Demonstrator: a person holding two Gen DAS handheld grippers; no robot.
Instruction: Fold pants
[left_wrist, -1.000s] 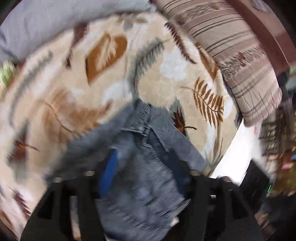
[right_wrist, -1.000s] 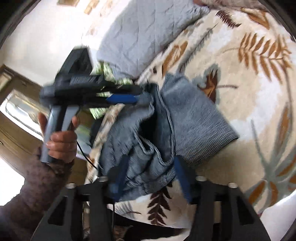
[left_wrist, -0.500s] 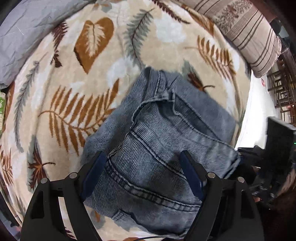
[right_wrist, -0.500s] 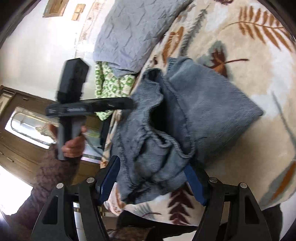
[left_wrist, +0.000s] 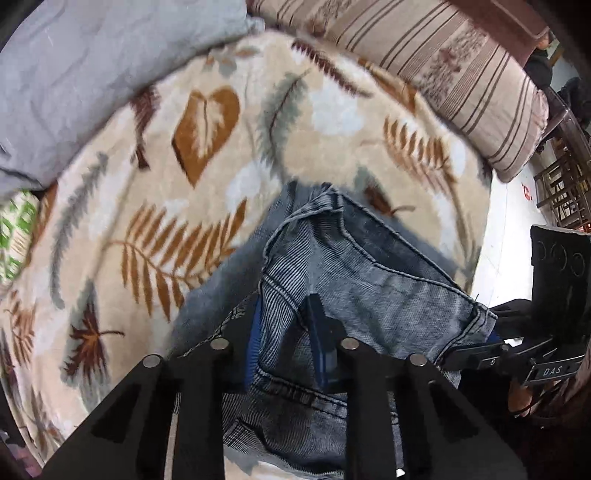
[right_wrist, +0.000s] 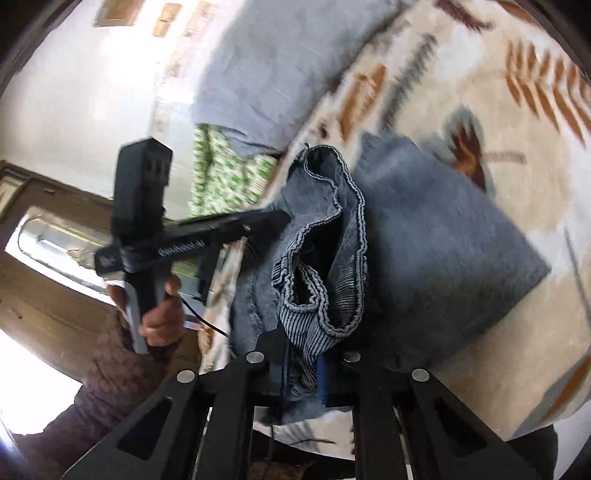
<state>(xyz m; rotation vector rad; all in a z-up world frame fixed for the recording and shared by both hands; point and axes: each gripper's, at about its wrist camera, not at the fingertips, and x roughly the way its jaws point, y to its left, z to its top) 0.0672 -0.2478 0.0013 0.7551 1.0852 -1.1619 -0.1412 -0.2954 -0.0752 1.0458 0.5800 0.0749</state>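
Observation:
The blue denim pants (left_wrist: 373, 291) lie folded in a thick bundle on a leaf-patterned blanket (left_wrist: 192, 177). My left gripper (left_wrist: 286, 325) is shut on a fold of the denim near the near edge of the bundle. My right gripper (right_wrist: 304, 373) is shut on the bunched waistband of the pants (right_wrist: 436, 236) at the other end. The right gripper also shows at the right edge of the left wrist view (left_wrist: 491, 334), and the left gripper shows in the right wrist view (right_wrist: 273, 218), against the pants' far side.
A grey quilt (left_wrist: 85, 70) lies at the blanket's far left, a striped pillow (left_wrist: 454, 70) at the far right. A green-patterned cloth (right_wrist: 225, 173) sits by the quilt. The bed edge and white floor (left_wrist: 506, 229) are at right, with dark furniture beyond.
Both grippers were open around the pants half a second ago; now both have shut on the denim. The left gripper has moved closer to the bundle.

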